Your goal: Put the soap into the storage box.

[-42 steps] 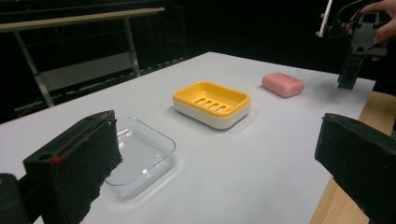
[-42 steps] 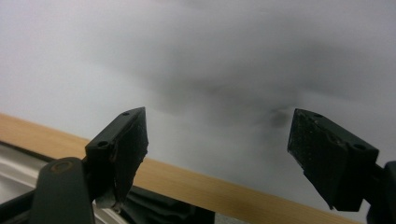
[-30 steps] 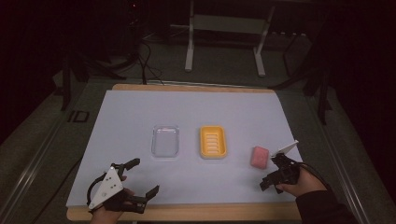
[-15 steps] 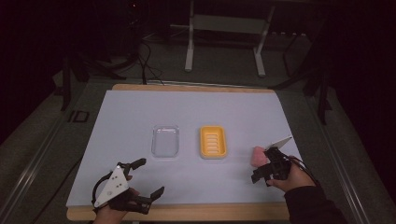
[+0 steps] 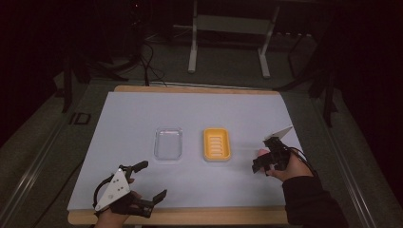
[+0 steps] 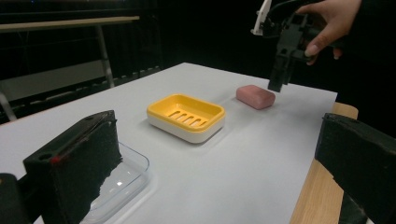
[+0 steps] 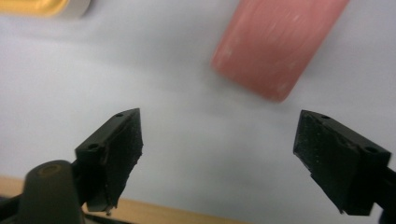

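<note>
Pink soap bar (image 6: 255,96): lying flat on the white counter (image 5: 142,118), right of the yellow soap dish (image 5: 217,144) and apart from it, with nothing holding it

Right gripper (image 6: 275,84): hanging just above the soap, tips pointing down at it; its own view has the bar (image 7: 278,44) ahead of the tips and not yet between them

Right gripper's jaws: standing wide with only bare counter between them, though they have just been closing a little

Left gripper (image 5: 151,183): resting at the near left edge of the counter, jaws wide, nothing in them

Yellow soap dish: empty, slotted floor showing, in the middle of the counter

Clear tray (image 5: 168,143): just left of the dish, also empty

Step in hand: I'd call this the approach for a pick, the right hand lining up over the soap before any grip is made

Next move calls for: bringing the tips forward and down so the bar sits between the pads across its narrow side, then closing squarely; the soap looks smooth and rounded, so an off-centre pinch could let it slide out

Likely destination: the yellow dish to its left, by my guess
</note>
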Demonstrator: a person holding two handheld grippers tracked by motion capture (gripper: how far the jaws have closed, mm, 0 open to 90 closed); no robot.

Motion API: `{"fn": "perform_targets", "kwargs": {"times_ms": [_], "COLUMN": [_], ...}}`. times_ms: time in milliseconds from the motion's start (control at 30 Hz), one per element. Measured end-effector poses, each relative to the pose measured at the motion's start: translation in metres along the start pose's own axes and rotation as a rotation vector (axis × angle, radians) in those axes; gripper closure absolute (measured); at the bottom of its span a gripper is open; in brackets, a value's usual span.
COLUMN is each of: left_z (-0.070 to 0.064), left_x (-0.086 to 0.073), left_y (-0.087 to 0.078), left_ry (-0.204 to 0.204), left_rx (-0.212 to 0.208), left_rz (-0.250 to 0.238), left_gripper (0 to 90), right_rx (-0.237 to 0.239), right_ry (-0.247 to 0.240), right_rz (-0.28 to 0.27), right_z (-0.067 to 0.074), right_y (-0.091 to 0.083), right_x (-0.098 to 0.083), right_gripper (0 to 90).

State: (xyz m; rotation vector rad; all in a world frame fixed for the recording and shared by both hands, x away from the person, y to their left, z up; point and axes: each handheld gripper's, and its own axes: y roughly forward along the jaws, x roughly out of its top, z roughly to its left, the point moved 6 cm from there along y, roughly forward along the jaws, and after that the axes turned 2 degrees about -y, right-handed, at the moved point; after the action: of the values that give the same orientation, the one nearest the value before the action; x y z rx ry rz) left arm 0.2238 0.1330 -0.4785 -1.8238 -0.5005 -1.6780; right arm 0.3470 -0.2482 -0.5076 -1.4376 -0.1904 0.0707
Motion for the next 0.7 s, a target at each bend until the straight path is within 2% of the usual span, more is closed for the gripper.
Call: {"fn": "perform_targets", "kwargs": {"times_ms": [67,233,300,500,533,633,700], "left_z": [0.000,0.001,0.001,0.001,0.001,0.001,0.001], "left_x": [0.000,-0.001,-0.001,-0.002,-0.002,-0.002,-0.002], "left_y": [0.000,0.000,0.000,0.000,0.000,0.001,0.000], "left_ry": [0.002,0.002,0.003,0.005,0.005,0.007,0.005], "left_rx": [0.001,0.006,0.008,0.011,0.011,0.012,0.013], "left_rz": [0.000,0.003,0.005,0.012,0.012,0.014,0.013], "left_gripper": [0.4,0.4,0.4,0.4,0.4,0.4,0.3], "right_rx": [-0.019,-0.032,-0.021,-0.070,-0.060,-0.068,-0.100], "right_ry": [0.011,0.050,0.074,0.164,0.180,0.201,0.212], "right_rz": [-0.009,-0.014,-0.011,-0.031,-0.041,-0.030,-0.023], "right_z": [-0.001,-0.001,-0.001,-0.015,-0.016,-0.017,-0.019], "right_y": [-0.002,-0.001,0.001,0.012,0.013,0.020,0.024], "right_x": [0.006,0.019,0.023,0.035,0.038,0.043,0.046], "right_gripper": [18.3,19.0,21.0,23.8,23.8,23.9,24.0]}}
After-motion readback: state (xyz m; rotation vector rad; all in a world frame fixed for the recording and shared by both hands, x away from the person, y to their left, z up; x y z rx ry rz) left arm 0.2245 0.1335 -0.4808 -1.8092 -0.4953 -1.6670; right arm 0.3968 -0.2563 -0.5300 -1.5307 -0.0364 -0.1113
